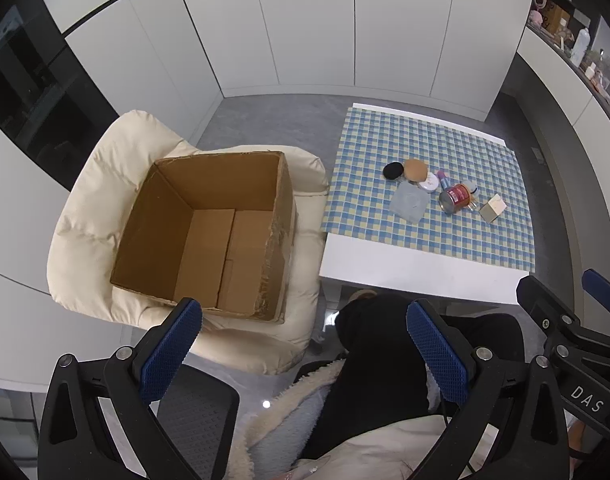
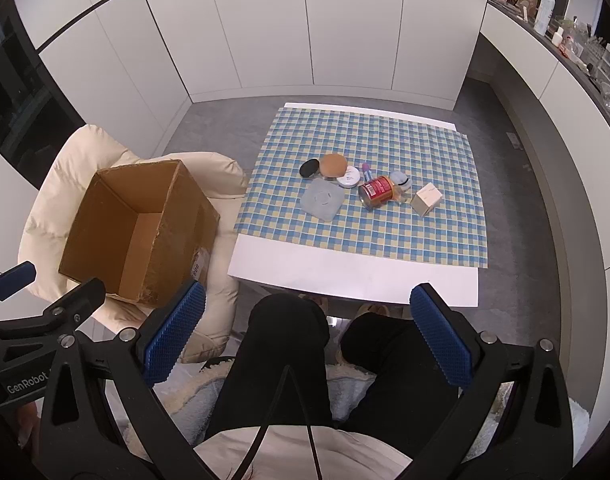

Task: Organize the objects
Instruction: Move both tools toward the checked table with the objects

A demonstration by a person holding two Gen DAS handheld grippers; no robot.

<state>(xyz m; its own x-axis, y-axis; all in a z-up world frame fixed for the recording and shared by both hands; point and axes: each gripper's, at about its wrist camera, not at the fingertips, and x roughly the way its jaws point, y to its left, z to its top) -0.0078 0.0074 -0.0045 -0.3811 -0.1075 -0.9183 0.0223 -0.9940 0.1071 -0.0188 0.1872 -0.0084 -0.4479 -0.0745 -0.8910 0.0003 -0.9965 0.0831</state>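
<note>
On the checked cloth lie a black round puff, a tan round lid, a white round compact, a pale blue square lid, a red can on its side and a small cream box. The same group shows in the left wrist view, with the red can and the cream box. An empty cardboard box stands on a cream cushioned chair. My left gripper and right gripper hang open over the person's lap, holding nothing.
The white table stands right of the cream chair. White cabinet doors line the far wall. A cluttered counter runs along the right. The person's dark-trousered legs reach under the table edge.
</note>
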